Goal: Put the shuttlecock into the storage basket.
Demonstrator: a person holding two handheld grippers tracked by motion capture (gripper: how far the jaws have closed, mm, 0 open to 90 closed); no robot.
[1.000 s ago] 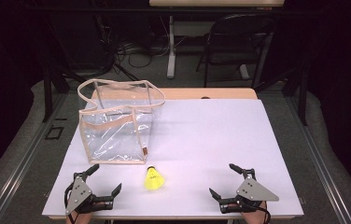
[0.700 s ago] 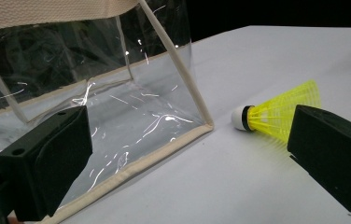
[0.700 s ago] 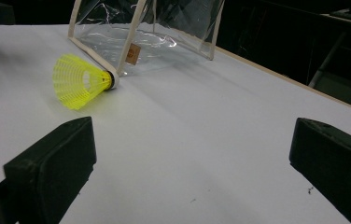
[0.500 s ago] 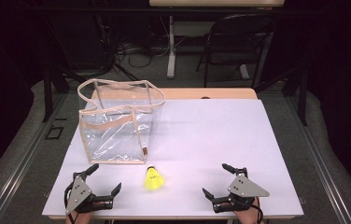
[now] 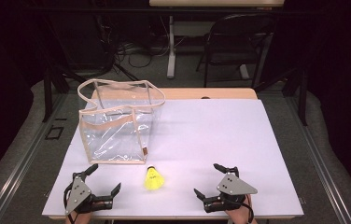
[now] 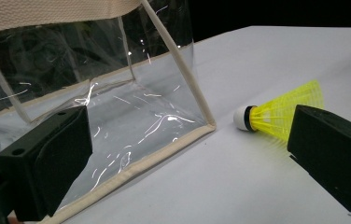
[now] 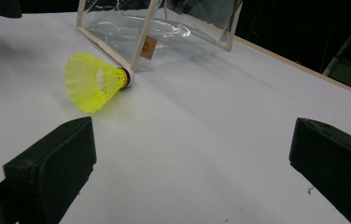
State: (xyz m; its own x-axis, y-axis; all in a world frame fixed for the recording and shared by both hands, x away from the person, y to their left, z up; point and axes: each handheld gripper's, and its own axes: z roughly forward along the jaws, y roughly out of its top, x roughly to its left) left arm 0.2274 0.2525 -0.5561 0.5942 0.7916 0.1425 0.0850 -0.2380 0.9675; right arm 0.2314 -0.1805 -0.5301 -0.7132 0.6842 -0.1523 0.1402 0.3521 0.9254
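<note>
Shuttlecock: a yellow plastic shuttlecock (image 5: 154,179) lies on its side on the white tabletop (image 5: 211,130), near the front edge and a little left of the middle. In the left gripper view (image 6: 276,112) its white cork tip points toward the bag's near corner, close to it but apart.
Shuttlecock skirt: the open mesh skirt faces the near edge; in the right gripper view (image 7: 94,83) it shows as a wide yellow cone with the dark-ringed tip beside the bag's corner.
Bag: a clear plastic tote bag (image 5: 117,123) with beige trim and beige handles stands upright on the far left part of the tabletop. A small brown tag sits on its near right corner edge. It looks empty.
Left claw: the left claw (image 5: 103,179) rests at the near left of the tabletop, jaws spread wide, gripping nothing. In its own view one jaw stands before the bag's wall and the other just in front of the shuttlecock's skirt.
Right claw: the right claw (image 5: 206,179) rests at the near right, well apart from the shuttlecock, jaws spread wide and empty, aimed left and far toward the shuttlecock and bag.
Surroundings: a black chair (image 5: 236,44) and tangled cables (image 5: 131,46) stand on the floor beyond the tabletop's far edge.
</note>
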